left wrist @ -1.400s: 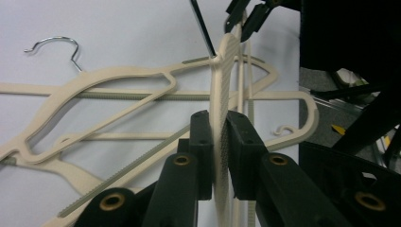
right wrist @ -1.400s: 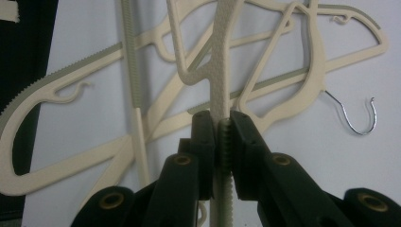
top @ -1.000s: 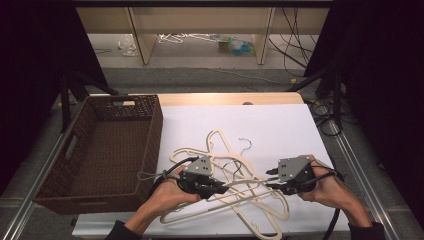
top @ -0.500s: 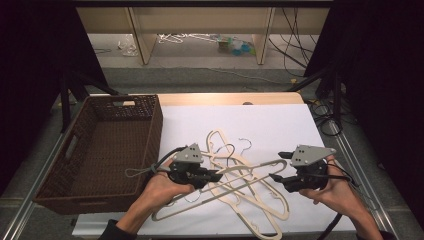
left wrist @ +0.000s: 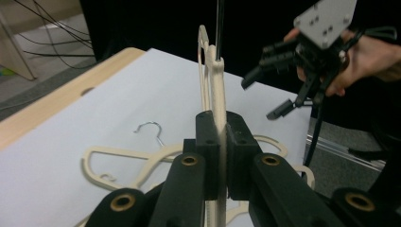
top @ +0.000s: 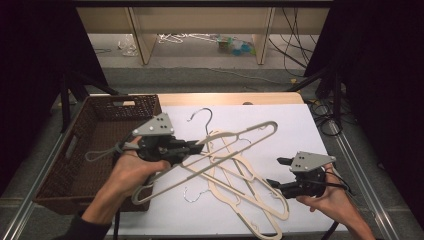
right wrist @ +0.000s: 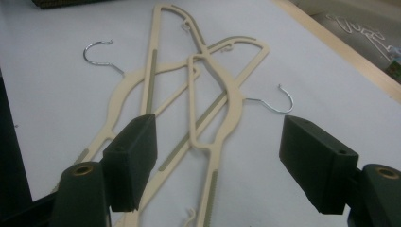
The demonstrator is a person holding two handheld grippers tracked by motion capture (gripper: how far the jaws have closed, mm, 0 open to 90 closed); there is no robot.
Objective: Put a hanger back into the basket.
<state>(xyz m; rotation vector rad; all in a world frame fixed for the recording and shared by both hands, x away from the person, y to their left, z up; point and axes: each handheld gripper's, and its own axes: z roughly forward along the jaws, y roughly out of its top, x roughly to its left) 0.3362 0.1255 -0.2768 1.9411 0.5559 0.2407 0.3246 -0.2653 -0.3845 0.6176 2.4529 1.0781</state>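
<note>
Compared with half a second earlier, the left gripper (top: 197,146) has risen and swung toward the brown woven wicker basket (top: 75,165), carrying one cream plastic clothes hanger with a metal hook (top: 235,137) up off the pile, while the right gripper (top: 274,172) has drawn back toward the person's side of the bench. Left fingers (left wrist: 208,142) are clenched on the lifted hanger's flat bar, which runs edge-on between them in the left gripper view; right fingers (right wrist: 130,161) stand wide apart, released, grasping nothing.

Handling: the lifted hanger appears light and stiff, holding its triangular outline with no visible sag though gripped at one place only. Its surface looks smooth, so a grip on a thin flat bar may let it pivot; a hold close to the neck below the hook (top: 202,117) would probably keep it steadier. The open frames and hooks are likely to snag one another when drawn from a heap.

Position: the lifted hanger hangs tilted above the white-covered bench (top: 280,125), its lower end near the basket's wall; the rest lie overlapping at mid-bench.

Count: one basket; two grippers; one hanger aloft. The heap of cream hangers on the bench (right wrist: 198,109) seems to hold three, judging by the hooks and frames in the right gripper view, though the overlap makes this uncertain.
</note>
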